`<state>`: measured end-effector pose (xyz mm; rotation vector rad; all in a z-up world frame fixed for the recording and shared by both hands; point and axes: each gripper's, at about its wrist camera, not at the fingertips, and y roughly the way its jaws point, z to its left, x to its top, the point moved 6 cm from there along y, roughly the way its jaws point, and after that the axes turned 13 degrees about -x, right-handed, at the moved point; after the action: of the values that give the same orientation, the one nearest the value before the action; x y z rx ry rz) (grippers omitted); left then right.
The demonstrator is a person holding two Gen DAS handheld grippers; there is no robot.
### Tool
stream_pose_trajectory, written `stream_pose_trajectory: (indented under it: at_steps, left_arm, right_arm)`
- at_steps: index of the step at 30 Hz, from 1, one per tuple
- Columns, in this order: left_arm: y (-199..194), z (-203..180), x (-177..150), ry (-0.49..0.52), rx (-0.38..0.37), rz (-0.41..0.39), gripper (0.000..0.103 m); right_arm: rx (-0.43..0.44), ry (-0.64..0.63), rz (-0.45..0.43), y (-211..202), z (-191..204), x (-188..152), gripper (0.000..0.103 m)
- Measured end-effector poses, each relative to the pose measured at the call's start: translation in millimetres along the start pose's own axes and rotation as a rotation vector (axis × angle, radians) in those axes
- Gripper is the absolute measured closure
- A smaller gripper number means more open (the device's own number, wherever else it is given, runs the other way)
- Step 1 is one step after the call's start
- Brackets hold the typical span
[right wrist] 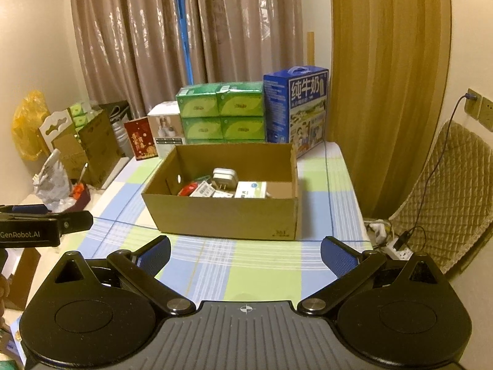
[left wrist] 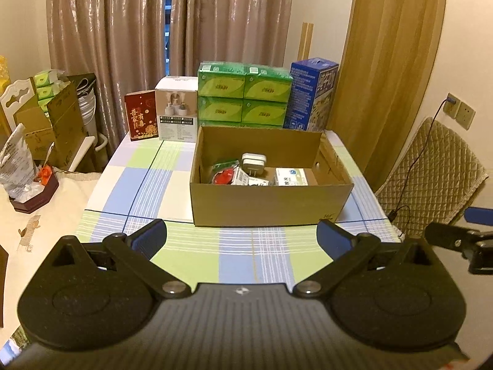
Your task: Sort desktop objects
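Now both the left gripper (left wrist: 242,239) and right gripper (right wrist: 245,254) are hovering spread wide and empty, the cardboard box (left wrist: 268,206) sitting at twelve o'clock.

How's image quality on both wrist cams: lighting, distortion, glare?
Left wrist: warm dim indoor light, strong fisheye bending of the table edges, cardboard box reasonably sharp, dark vignette in the corners. Right wrist: same yellow cast, shiny streaks of glare on the curtain, milk carton print legible, door frame bowed.

Warm, dim indoor light; glare on curtains (left wrist: 123,30); fisheye-bent, dark corners.
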<state>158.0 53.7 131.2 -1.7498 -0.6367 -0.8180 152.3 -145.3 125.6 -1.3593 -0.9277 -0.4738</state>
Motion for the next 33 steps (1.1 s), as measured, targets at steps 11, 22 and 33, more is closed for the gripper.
stream_pose_trajectory:
  at_steps: [11, 22, 33]
  left_arm:
    - [-22, -17, -3, 0.023, -0.014, -0.023, 0.001]
    - [-37, -29, -14, 0.042, -0.016, -0.024, 0.001]
    - [-49, -38, -26, 0.050, -0.018, -0.023, 0.001]
  right_arm:
    - [-0.001, 0.000, -0.029, -20, 1, -3, 0.002]
    - [0.002, 0.010, -0.029, -33, -2, -11, 0.002]
    - [-0.010, 0.014, -0.028, -46, -10, -25, 0.002]
